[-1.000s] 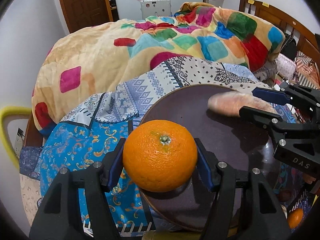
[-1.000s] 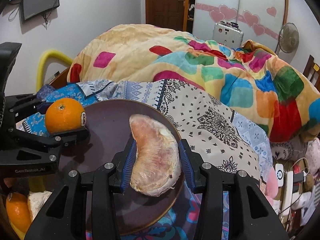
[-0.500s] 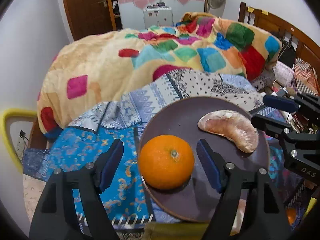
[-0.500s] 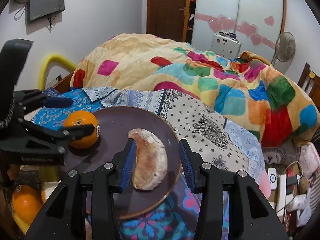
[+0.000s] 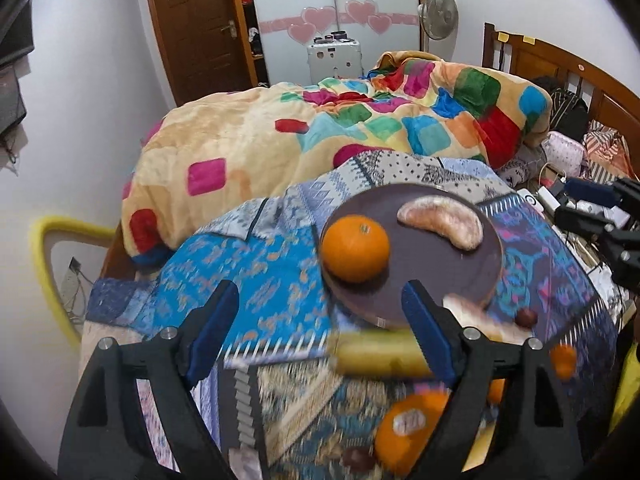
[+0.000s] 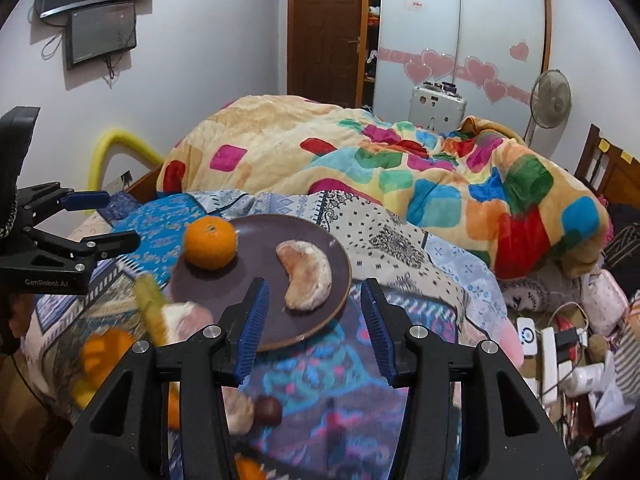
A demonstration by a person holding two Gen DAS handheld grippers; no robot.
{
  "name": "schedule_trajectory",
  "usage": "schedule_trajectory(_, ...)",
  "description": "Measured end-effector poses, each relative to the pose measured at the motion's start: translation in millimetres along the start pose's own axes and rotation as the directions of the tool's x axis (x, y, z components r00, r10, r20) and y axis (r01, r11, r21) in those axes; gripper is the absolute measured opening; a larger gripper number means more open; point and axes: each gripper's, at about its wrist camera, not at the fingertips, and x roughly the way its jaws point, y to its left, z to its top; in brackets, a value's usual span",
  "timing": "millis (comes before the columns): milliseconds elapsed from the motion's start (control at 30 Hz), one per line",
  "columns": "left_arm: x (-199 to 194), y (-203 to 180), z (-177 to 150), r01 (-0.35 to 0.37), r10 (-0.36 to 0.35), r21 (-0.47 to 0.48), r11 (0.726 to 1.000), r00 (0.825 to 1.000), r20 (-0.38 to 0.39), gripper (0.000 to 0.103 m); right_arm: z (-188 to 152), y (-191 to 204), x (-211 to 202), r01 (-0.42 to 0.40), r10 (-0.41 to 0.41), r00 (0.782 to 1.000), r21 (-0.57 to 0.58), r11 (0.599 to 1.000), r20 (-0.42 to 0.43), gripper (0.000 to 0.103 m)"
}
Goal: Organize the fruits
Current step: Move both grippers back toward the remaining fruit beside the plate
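We see the plate (image 6: 338, 280) on the bed, carrying the orange (image 6: 210, 242) and pomelo segment (image 6: 306, 276). Our left hand-held gripper (image 5: 320, 320) and right hand-held gripper (image 6: 316, 332) hang wide and empty; next we judge another loose fruit needs grasping. One label reads "GenRobot.AI".
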Motion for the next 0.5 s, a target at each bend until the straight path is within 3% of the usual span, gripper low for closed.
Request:
schedule_trajectory(267, -23.3, 7.3, -57.5, -0.022, 0.021, -0.023, 0.999, 0.999, -0.044, 0.086, -39.8, 19.5, -41.5, -0.013, 0.013, 1.000, -0.002, 1.000, 0.014, 0.053)
schedule_trajectory(400, -28.7, 9.7, -84.1, -0.031, 0.029, -0.031, 0.999, 0.998, -0.062, 0.086, -61.0, 30.9, -53.7, -0.021, 0.021, 1.000, 0.003, 1.000, 0.020, 0.066)
schedule_trajectory(500, -30.0, 6.0, -101.8, -0.033, 0.032, -0.018, 0.999, 0.997, -0.074, 0.086, -77.7, 43.5, -57.2, -0.015, 0.015, 1.000, -0.010, 1.000, 0.015, 0.067)
